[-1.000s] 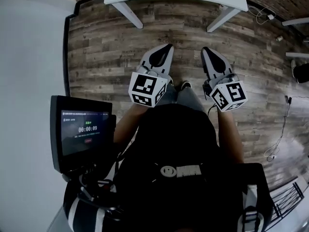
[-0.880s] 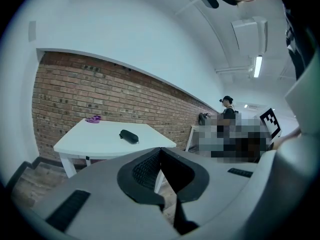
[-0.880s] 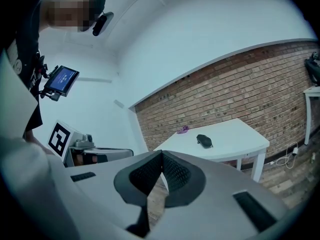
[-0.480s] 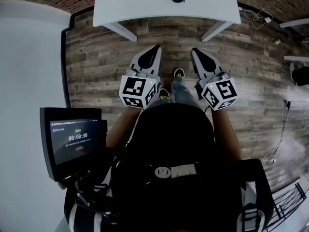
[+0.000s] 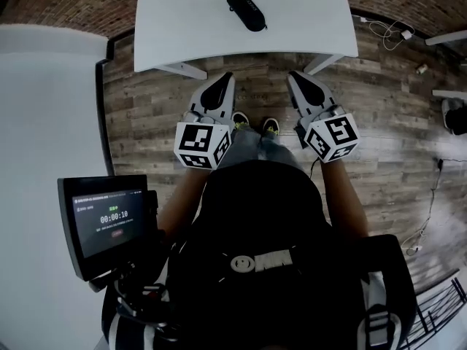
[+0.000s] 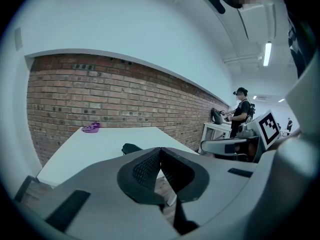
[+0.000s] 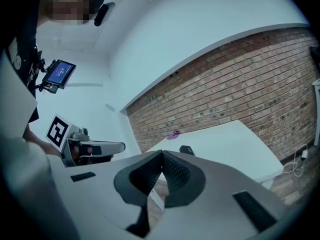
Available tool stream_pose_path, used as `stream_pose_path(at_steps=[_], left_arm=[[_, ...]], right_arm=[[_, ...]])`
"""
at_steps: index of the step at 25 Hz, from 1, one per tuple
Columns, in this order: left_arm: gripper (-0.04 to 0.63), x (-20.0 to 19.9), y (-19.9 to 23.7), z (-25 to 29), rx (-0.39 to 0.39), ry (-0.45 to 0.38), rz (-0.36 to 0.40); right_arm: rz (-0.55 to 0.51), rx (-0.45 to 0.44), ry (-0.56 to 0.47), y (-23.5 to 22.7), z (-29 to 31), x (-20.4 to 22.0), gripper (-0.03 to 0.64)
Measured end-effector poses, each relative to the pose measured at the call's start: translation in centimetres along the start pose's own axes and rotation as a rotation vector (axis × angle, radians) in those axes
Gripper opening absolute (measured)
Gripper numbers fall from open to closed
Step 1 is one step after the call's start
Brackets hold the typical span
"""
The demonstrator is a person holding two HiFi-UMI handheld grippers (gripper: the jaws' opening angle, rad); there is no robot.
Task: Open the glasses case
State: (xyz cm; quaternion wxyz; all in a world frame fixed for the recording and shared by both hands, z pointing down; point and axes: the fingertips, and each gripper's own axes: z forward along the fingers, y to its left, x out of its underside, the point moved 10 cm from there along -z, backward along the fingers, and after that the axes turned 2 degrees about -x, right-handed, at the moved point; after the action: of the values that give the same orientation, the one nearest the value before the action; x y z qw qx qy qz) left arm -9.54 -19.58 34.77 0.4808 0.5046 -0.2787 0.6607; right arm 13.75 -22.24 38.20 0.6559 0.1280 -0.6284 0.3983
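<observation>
Black and hard-shelled, the case [image 5: 246, 11] lies on the white table [image 5: 182, 20] in the head view, apart from the left gripper [image 5: 225, 77] and right gripper [image 5: 292, 74]. Each gripper view shows its jaws shut on nothing, case beyond them. It looks light, stiff, slick (likely to skid): pin one end, pry the long seam.

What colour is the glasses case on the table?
Black: the glasses case on the white table shows best in the head view.
</observation>
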Motion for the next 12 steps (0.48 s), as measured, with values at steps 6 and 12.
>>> stream_pose_path(at_steps=[6,12], left_arm=[[0.005,-0.8,2.6,3.9,0.014,0.017,-0.015],[0.005,-2.1,6.8,9.3,0.056,0.016,-0.029]], right_arm=[[0.013,0.009,0.039,-2.1,3.3,-0.6,0.003],[-0.008,0.031,0.087,-4.6,8.9,-2.0,0.003]])
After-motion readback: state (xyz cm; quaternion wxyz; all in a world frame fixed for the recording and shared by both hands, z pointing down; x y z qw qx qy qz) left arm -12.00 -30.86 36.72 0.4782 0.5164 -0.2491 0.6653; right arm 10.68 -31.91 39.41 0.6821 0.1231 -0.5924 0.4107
